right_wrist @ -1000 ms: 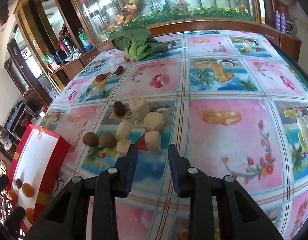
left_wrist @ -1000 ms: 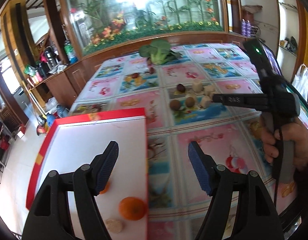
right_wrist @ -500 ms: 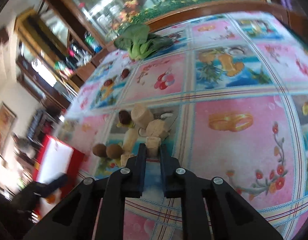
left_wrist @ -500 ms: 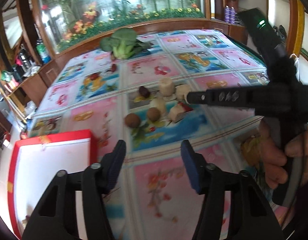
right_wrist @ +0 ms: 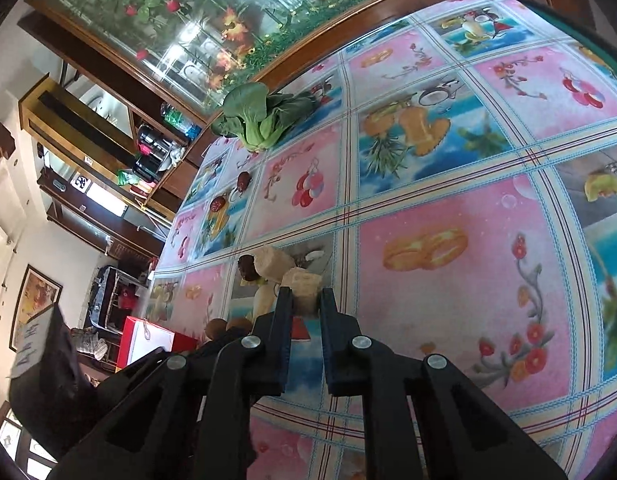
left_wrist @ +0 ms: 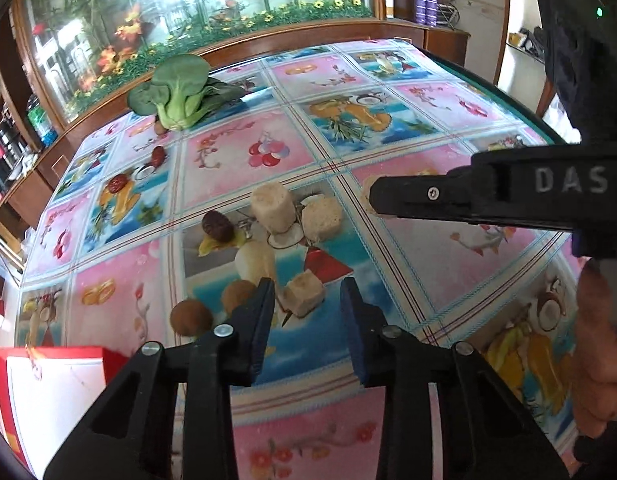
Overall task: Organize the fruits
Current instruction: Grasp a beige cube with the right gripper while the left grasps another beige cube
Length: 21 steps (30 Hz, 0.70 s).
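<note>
The right hand-held gripper [right_wrist: 305, 300] is being kept closed on a pale, rough chunk [right_wrist: 304, 286], which is being pinched between its narrow-set jaws; in the left wrist view the same tool [left_wrist: 370, 196] is being seen from the side, with a sliver of the pale piece showing at its tip, apparently lifted clear of the cloth, though that cannot be told for certain. It is judged that the chunk is being held this way so that it can be carried toward the red tray [left_wrist: 48, 384] at the near left. The left hand-held gripper [left_wrist: 308, 300] is being pointed steeply down at the cluster, and its jaws have just been closing; they are now standing partly open, with a pale cube [left_wrist: 303, 294] lying between and just beyond the fingertips, not yet pressed by the pads. Around that cube the other task pieces are being left on the bench [left_wrist: 408, 272]: two brown round fruits [left_wrist: 190, 318] just to the left, a smooth pale piece [left_wrist: 254, 260] behind, a pale cylinder [left_wrist: 272, 208], a further pale block [left_wrist: 322, 218] and a dark date [left_wrist: 217, 226] beyond. Two red dates [left_wrist: 118, 182] and a green leafy vegetable [left_wrist: 180, 94] are being left well apart at the far left. A person's hand [left_wrist: 600, 360] is being wrapped around the right tool's handle at the near right.
</note>
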Available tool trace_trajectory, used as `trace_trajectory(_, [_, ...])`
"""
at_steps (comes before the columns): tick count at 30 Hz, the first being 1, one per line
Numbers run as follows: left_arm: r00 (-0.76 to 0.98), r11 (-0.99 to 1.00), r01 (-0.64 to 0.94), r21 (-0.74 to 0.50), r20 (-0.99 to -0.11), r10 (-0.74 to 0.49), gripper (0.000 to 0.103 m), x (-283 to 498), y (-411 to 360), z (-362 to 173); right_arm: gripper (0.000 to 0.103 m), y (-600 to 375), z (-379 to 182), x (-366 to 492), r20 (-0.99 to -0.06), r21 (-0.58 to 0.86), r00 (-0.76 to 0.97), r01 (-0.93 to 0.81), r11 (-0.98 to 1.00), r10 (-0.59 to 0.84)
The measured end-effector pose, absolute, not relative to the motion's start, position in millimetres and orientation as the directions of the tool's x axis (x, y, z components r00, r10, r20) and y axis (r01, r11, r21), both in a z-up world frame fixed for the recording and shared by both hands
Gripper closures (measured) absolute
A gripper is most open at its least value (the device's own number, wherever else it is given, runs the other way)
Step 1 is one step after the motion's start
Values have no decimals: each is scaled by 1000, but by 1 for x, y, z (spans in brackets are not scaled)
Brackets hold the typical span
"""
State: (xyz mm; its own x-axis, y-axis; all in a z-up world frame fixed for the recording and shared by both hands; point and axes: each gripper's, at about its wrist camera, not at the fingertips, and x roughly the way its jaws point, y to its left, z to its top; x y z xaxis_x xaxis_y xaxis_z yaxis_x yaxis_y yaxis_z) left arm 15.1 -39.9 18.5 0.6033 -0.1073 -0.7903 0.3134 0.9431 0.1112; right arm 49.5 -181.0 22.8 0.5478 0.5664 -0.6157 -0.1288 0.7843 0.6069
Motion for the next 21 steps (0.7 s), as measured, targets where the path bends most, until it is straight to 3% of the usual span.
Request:
trace_trajectory(4, [602,935,336,115,-789,-119,69,20,-44,14,92,-180,22,51,-620,606,543,-127,785,566])
trace_trajectory(7, [586,936,339,97,-800,-129,78,23,-43,9,92,-180,21,52,-625,603,539,-126,787,565])
trace_trajectory(17, [588,962,270,34,-797,-137,78,16,-38,13,92,-175,24,48,-626,575,556,-146,805,548])
trace_trajectory(21, [640,973,233,-1,-753,-154,78,-9,-33,32,92,-173,25,44,-621,568,563,-158,808,546])
